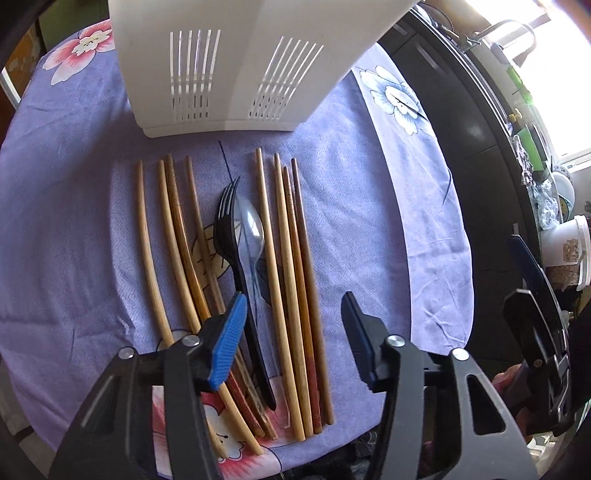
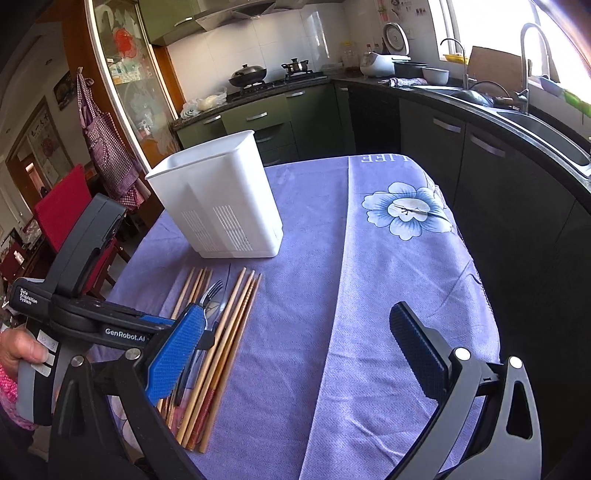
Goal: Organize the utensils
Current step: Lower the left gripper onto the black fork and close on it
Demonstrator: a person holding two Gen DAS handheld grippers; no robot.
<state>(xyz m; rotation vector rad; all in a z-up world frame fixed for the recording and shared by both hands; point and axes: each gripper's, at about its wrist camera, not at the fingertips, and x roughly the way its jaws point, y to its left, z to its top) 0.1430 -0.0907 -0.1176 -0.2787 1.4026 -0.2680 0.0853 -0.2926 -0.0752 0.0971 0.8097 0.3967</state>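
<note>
Left gripper tilted steeply down, jaws apart — over chopsticks.

light: bright daylight, blown-out window | focus: sharp | edges: fisheye bending, dark corners

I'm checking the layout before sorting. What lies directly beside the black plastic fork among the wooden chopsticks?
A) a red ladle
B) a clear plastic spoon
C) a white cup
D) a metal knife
B: a clear plastic spoon lies right against the black plastic fork, with wooden chopsticks on both sides.
</note>
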